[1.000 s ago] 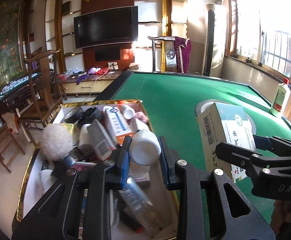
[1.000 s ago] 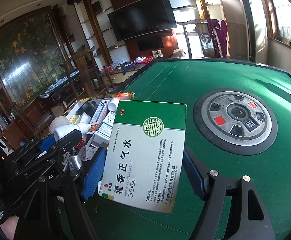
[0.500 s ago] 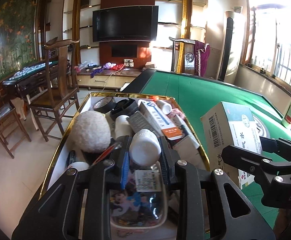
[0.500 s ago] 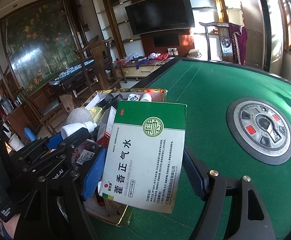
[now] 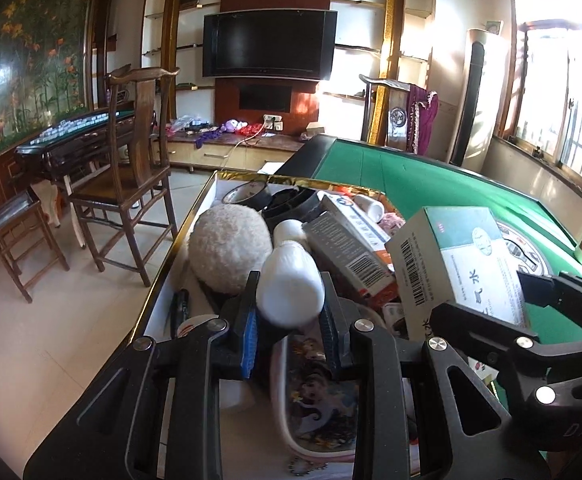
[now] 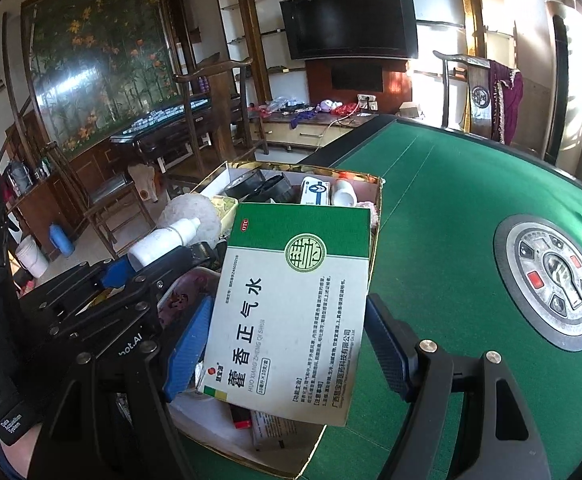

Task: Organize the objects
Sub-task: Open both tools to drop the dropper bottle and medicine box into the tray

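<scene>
My left gripper point(image 5: 289, 322) and right gripper point(image 6: 289, 344) share black skeletal plastic frames, silver screw heads and ribbed blue pads point(image 6: 187, 354). White lettering marks the left one's frame.

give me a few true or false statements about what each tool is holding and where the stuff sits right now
1. The left tool is shut on a white bottle. True.
2. The right tool holds a fluffy ball. False: it grips a green and white medicine box; the fluffy ball lies in the gold-rimmed box.
3. The gold-rimmed box is empty. False: it is crowded with cartons, a tape roll and other small items.
4. The table has a green surface with a round control panel set in it. True.
5. The television is switched on. False: its screen is dark.
</scene>
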The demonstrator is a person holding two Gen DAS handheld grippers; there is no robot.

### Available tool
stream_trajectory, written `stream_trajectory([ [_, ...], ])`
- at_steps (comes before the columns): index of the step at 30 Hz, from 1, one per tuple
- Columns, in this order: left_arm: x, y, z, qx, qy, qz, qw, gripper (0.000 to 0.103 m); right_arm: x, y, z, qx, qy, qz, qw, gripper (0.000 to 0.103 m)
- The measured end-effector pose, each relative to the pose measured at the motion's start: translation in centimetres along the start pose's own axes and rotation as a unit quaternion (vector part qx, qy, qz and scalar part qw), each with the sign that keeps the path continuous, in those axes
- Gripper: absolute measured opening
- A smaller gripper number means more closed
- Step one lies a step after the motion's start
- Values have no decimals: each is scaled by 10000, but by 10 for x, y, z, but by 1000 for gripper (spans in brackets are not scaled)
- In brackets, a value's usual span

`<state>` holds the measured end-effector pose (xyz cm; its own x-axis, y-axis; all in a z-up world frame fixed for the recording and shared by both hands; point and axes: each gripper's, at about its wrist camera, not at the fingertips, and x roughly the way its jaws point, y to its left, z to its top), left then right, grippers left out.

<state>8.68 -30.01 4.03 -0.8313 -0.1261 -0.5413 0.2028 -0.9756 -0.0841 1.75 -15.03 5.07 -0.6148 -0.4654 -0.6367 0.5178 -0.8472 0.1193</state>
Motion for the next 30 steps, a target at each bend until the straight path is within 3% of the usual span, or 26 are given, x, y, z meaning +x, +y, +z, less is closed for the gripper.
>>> stream_trajectory([
  [10, 1, 5, 0, -76, 8, -80, 9999, 26, 28, 2, 33, -26, 46, -157, 9999, 75],
  [12, 2, 4, -1, -77, 90, -88, 9999, 32, 38, 3, 41, -28, 89, -193, 9998, 75],
  [14, 6, 4, -3, -86, 217, -108, 9997, 46, 48, 3, 48, -19, 171, -201, 9996, 75],
  [18, 8, 1, -4, -41, 277, -124, 9995, 49, 69, 3, 63, 29, 293, -228, 9993, 75],
  [23, 17, 2, -4, -98, 493, -204, 9985, 74, 94, 2, 78, 136, 599, -169, 9980, 75],
  [26, 20, 4, -3, -204, 545, -274, 9979, 78, 109, 5, 82, 77, 840, -195, 9962, 75],
  [30, 21, 2, -3, -144, 553, -240, 9981, 79, 91, -8, 88, 278, 526, -6, 9982, 84],
])
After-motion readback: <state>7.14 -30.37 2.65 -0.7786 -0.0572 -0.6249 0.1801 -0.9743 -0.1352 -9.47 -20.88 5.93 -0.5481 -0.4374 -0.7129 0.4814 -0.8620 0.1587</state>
